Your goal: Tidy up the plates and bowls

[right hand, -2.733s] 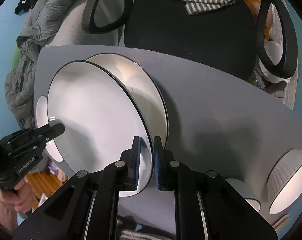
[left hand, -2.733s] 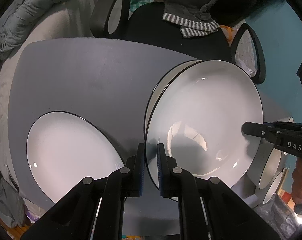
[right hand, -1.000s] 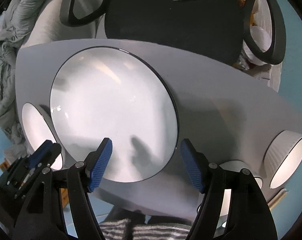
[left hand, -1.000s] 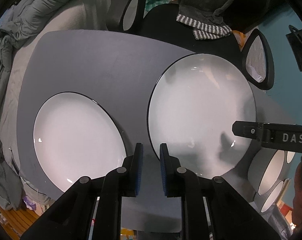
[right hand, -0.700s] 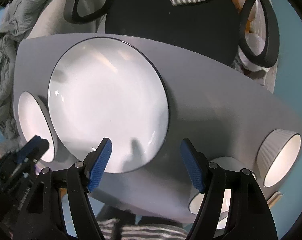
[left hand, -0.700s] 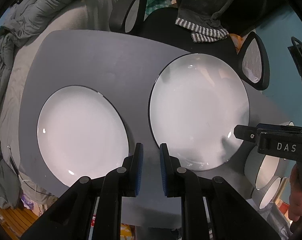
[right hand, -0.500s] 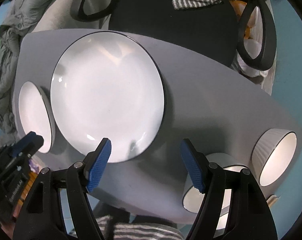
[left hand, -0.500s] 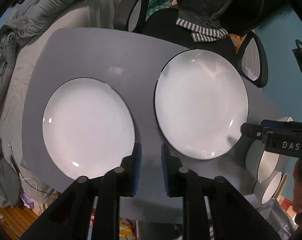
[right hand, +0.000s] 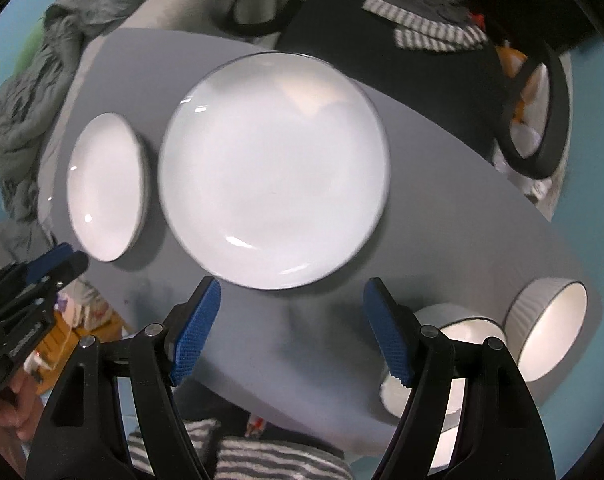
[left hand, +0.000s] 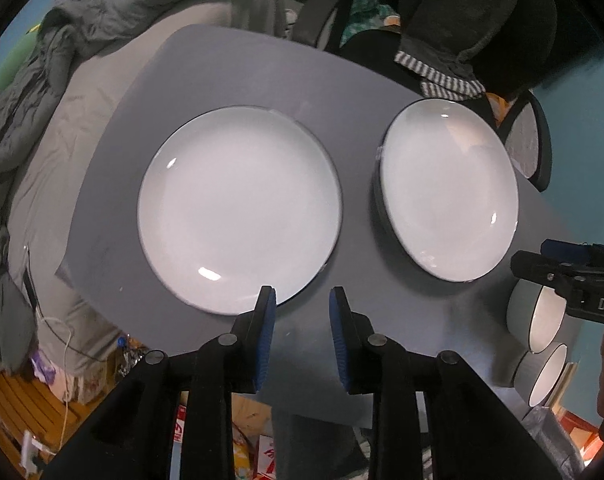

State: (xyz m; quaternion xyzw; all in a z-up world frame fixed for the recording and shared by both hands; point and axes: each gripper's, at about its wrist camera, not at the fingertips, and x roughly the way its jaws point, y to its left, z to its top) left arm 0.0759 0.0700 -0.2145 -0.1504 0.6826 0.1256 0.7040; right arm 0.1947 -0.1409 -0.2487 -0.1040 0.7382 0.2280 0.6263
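Grey table (left hand: 229, 80), rounded corners, set before a black office chair (right hand: 402, 64) with a striped grey cloth (right hand: 434, 36) draped on its back; teal wall behind; a bed with rumpled grey bedding (left hand: 61, 60) along the table's left side. On the table: left plate (left hand: 237, 210), white with a thin dark rim, lying flat; right plate stack (left hand: 446, 188), the same white ware, with a second dark rim showing beneath the top plate at its left edge, so at least two plates lie there one on another. The two lie side by side, apart, with bare grey table between them. Near the table's right edge: far bowl (right hand: 550, 328), white and ribbed outside, dark-rimmed; near bowl (right hand: 458, 332), same pattern, just beside it and partly hidden behind the right gripper's finger. Left gripper (left hand: 302, 312): black frame, blue pads, jaws parted by a moderate gap and holding nothing, poised above the near table edge with its left fingertip overlapping the near rim of the left plate in view; whether it touches cannot be told. Right gripper (right hand: 289, 304): same make, jaws spread wide, empty, held above the near side of the right plate stack and clear of it. Wooden slat flooring (left hand: 17, 404) and assorted clutter show below the table edge.
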